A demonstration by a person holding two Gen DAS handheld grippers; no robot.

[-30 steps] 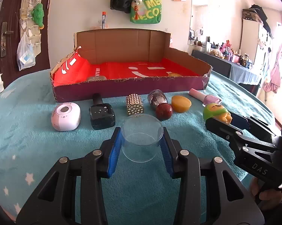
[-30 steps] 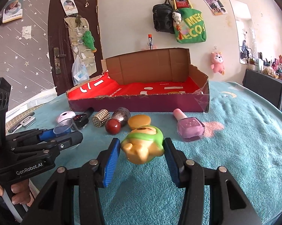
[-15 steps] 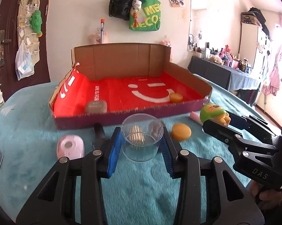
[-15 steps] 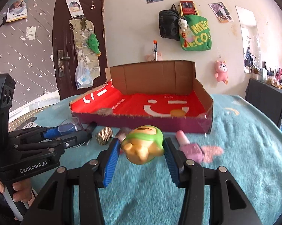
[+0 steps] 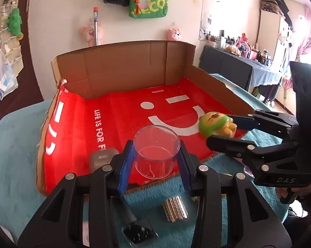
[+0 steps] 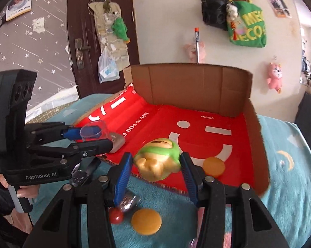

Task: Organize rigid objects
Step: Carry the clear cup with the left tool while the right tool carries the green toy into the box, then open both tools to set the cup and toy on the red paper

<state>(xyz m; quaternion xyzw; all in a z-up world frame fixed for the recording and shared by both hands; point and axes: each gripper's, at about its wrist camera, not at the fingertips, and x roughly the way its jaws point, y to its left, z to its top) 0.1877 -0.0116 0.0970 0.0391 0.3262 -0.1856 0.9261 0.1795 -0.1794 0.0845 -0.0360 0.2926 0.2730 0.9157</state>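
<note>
Both loads held at the near edge of the cardboard box (image 5: 122, 66); drop zone lies directly ahead of each tool.

Left gripper (image 5: 156, 159) is closed on the clear cup (image 5: 156, 146), upright, over the red floor beside a grey case (image 5: 103, 158). Right gripper (image 6: 157, 165) clamps the green-hooded figure (image 6: 159, 159), tilted, just over the front wall, near 1 orange disc (image 6: 214, 165). Neither load appears to touch the floor.

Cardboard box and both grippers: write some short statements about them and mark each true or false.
1. The left gripper holds a clear plastic cup. True.
2. The right gripper is empty. False: it grips a green and yellow toy figure.
3. A grey case lies inside the cardboard box. True.
4. The box's liner is blue. False: it is red.
5. Both orange discs are in the box. False: one orange disc is inside, another lies on the teal cloth.
</note>
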